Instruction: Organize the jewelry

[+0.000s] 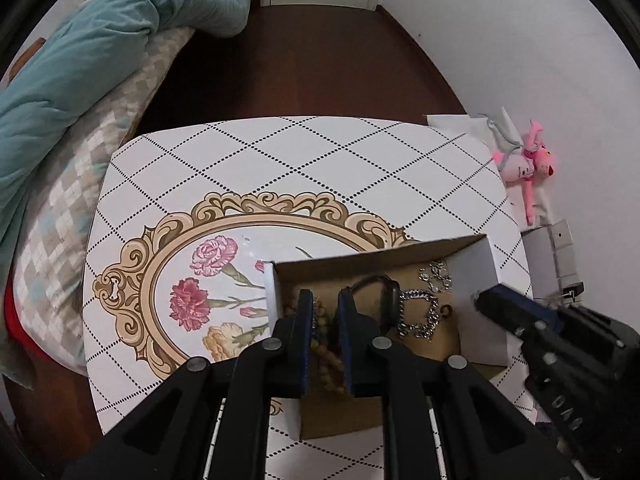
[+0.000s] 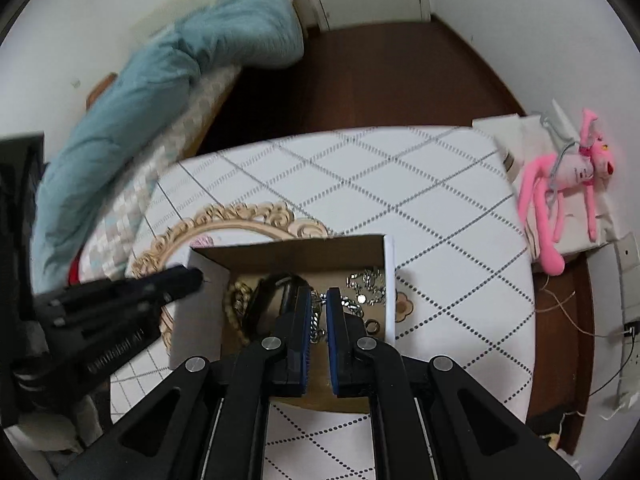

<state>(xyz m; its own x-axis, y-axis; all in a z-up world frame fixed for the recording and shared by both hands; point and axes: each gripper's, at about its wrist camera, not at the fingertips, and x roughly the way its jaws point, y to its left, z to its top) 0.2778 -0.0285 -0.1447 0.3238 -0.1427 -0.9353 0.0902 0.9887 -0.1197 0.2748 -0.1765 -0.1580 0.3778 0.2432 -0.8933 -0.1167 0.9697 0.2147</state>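
Observation:
An open cardboard box (image 1: 476, 264) (image 2: 390, 276) stands on the diamond-patterned table (image 1: 280, 160). It holds a wooden bead bracelet (image 1: 330, 354) (image 2: 236, 300), a black watch (image 1: 390, 300) (image 2: 276, 292), a silver chain (image 1: 424, 320), a pile of small silver pieces (image 1: 436, 276) (image 2: 368, 284) and a dark ring (image 1: 446, 311) (image 2: 373, 325). My left gripper (image 1: 325, 308) (image 2: 194, 278) hovers over the box's left side, above the beads, jaws nearly together and holding nothing. My right gripper (image 2: 319, 304) (image 1: 484, 298) hangs over the box's right side above the chain, shut and holding nothing.
A bed with a teal blanket (image 1: 100, 52) (image 2: 140, 100) runs along the table's left side. A pink plush toy (image 1: 528, 164) (image 2: 560, 196) lies past the right edge by the wall. Dark wooden floor (image 1: 300, 60) lies beyond the table. Cables trail at the far right (image 2: 624, 332).

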